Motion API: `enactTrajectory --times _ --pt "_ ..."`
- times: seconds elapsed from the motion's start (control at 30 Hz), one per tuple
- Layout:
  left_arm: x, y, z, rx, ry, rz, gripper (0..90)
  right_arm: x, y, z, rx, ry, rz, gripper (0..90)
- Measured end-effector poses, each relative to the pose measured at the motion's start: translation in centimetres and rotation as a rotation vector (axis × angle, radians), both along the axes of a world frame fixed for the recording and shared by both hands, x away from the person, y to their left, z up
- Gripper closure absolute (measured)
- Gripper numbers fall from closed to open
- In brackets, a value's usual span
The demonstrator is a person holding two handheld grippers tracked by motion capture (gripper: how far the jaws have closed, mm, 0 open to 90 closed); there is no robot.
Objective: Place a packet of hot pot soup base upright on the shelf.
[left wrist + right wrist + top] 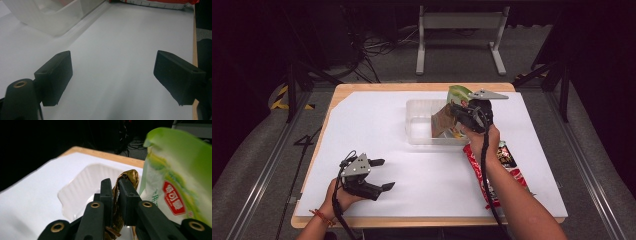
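Observation:
My right gripper (454, 112) reaches over the right end of a clear plastic container (419, 120), shut on a gold-brown snack packet (442, 123). In the right gripper view the crinkled gold-brown packet (130, 176) is pinched upright between the jaws of the right gripper (115, 183) above the container (80, 187). A green-and-white packet (175, 170) stands right beside it; from above, the green packet (459, 92) rises at the container's far right corner. My left gripper (386, 174) rests at the table's front left, open with nothing between its jaws. In its own view the left gripper (112, 75) faces bare white sheet.
A red snack packet (506, 161) lies on the white sheet (377, 130) right of the container, under my right forearm. The red packet (155, 2) and the container's corner (50, 15) show far off in the left gripper view. The wooden table edge (422, 86) frames the sheet.

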State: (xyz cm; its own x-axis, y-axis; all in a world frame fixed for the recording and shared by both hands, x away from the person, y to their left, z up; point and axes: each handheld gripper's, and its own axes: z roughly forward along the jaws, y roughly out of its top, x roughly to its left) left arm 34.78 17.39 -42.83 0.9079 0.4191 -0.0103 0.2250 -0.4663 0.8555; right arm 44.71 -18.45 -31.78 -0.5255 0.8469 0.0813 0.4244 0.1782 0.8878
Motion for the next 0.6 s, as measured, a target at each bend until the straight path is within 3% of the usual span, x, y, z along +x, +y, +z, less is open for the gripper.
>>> enactTrajectory --times 0.1,0.23,0.37,0.6 --pt "0.0 -0.1 0.0 0.001 0.000 -0.003 16.4 0.3 0.0 -0.2 -0.007 -0.013 0.003 80.4" --pt "0.1 -0.1 -0.1 0.007 0.002 -0.006 16.3 0.8 -0.6 -0.3 0.022 0.001 0.037 73.3" --pt "0.2 0.0 -0.2 0.006 0.006 0.000 16.2 0.6 -1.0 -0.2 0.017 0.004 0.053 66.1" --pt "0.4 0.1 -0.3 0.006 0.013 0.003 16.2 -0.1 -2.1 0.6 0.020 -0.027 0.090 63.8"
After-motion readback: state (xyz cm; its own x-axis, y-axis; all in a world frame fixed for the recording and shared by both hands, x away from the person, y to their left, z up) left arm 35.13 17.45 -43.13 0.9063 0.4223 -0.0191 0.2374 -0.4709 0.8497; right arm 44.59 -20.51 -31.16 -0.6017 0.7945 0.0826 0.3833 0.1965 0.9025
